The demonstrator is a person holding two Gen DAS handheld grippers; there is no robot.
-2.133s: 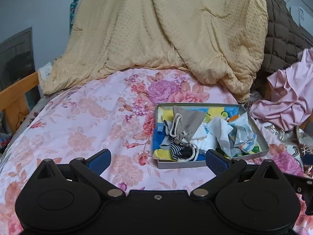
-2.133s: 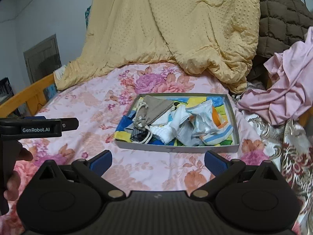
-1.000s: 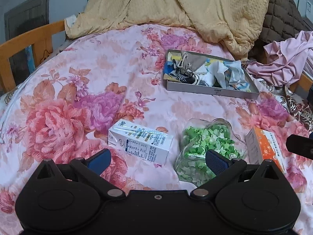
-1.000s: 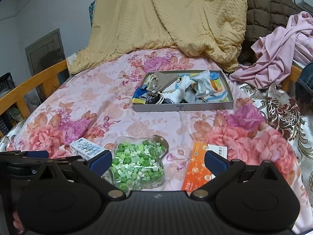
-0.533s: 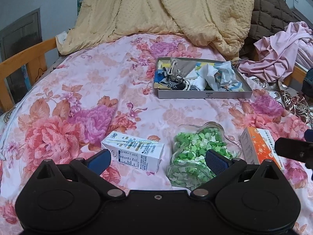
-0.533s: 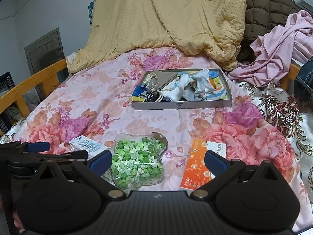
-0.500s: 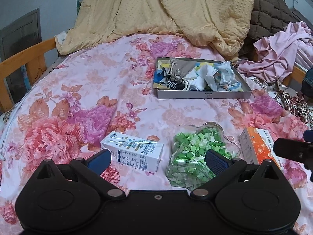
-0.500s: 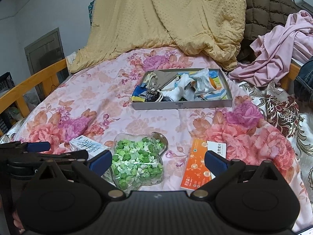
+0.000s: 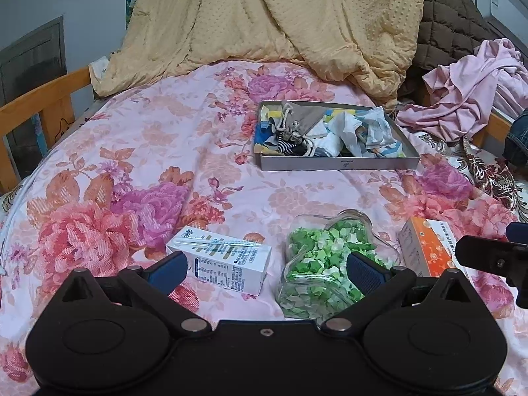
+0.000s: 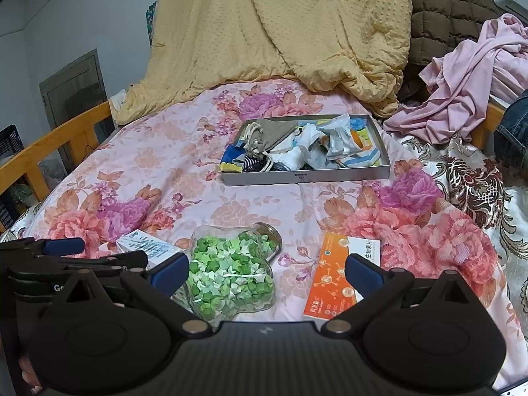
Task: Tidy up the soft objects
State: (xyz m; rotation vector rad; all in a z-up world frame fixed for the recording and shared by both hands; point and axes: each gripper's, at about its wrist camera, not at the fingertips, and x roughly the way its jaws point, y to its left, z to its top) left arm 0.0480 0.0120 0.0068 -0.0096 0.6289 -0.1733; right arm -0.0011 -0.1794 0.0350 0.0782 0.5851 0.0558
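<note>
A grey shallow box (image 9: 340,164) (image 10: 307,177) on the floral bedspread holds several soft items: a tan drawstring pouch (image 9: 305,119) (image 10: 274,134), striped socks (image 9: 287,147) and crumpled white cloths (image 10: 313,155). My left gripper (image 9: 264,269) is open and empty, low over the near bed, well short of the box. My right gripper (image 10: 265,269) is open and empty, beside the left one, whose body shows in the right wrist view at the left edge (image 10: 49,264).
Near the grippers lie a milk carton (image 9: 224,260) (image 10: 145,247), a star-shaped jar of green paper stars (image 9: 326,260) (image 10: 231,277) and an orange box (image 9: 425,244) (image 10: 340,277). A yellow blanket (image 9: 274,16), pink clothes (image 9: 468,99) and a wooden bed rail (image 9: 36,105) border the bed.
Both grippers have pulled back from the box, so the carton, jar and orange box came into view. In the last half second hardly anything moved.
</note>
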